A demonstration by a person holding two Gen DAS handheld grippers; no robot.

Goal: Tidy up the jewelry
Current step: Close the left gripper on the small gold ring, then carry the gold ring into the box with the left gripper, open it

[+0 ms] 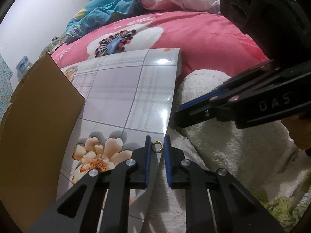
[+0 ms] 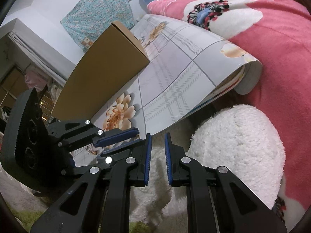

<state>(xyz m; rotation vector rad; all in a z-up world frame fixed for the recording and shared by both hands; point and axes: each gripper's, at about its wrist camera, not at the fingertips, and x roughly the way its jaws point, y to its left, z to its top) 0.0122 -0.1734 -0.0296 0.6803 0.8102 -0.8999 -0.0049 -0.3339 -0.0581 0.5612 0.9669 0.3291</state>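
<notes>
A small gold ring [image 1: 157, 146] lies near the right edge of a glossy floral plaid mat [image 1: 120, 97]. My left gripper [image 1: 157, 145] is open, its blue-padded fingers on either side of the ring, not closed on it. In the right wrist view the left gripper [image 2: 126, 136] shows at the left over the mat [image 2: 175, 77], with a glint of gold [image 2: 137, 136] between its fingers. My right gripper [image 2: 157, 145] is open and empty over white fleece; it also shows in the left wrist view [image 1: 194, 112] at the right.
A brown cardboard box [image 1: 35, 128] stands on the mat's left side and shows in the right wrist view [image 2: 101, 71]. A pink floral blanket [image 1: 194, 35] covers the bed behind. A white fluffy cushion [image 2: 237, 151] lies to the right of the mat.
</notes>
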